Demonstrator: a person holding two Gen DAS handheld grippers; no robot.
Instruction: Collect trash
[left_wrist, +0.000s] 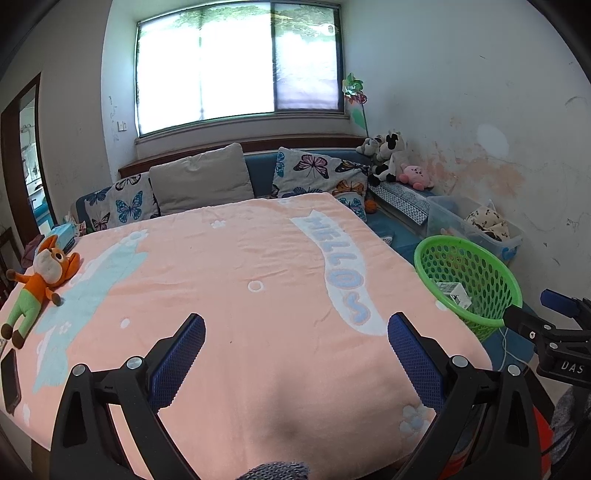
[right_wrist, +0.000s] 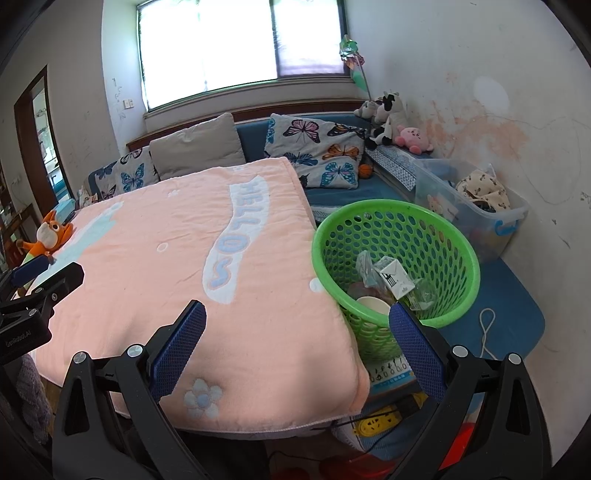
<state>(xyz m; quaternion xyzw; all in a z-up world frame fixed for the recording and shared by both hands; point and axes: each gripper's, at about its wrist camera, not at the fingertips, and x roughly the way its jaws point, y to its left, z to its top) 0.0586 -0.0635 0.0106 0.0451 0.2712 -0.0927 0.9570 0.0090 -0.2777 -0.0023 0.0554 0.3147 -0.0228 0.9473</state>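
Note:
A green mesh basket (right_wrist: 436, 236) stands on the blue bench right of the table; it also shows in the left wrist view (left_wrist: 476, 273). Inside lie a white carton (right_wrist: 396, 281), a paper cup (right_wrist: 373, 304) and crumpled clear plastic (right_wrist: 366, 269). My left gripper (left_wrist: 295, 328) is open and empty above the pink "HELLO" blanket (left_wrist: 229, 280). My right gripper (right_wrist: 297, 325) is open and empty over the blanket's right front corner, its right finger (right_wrist: 413, 339) in front of the basket. No loose trash shows on the blanket.
An orange plush toy (left_wrist: 40, 280) lies at the table's left edge, a dark phone (left_wrist: 10, 384) near it. A clear storage bin (right_wrist: 476, 206) stands behind the basket. Cushions and plush toys (right_wrist: 388, 122) line the bench. A yellow power strip (right_wrist: 376, 421) lies on the floor.

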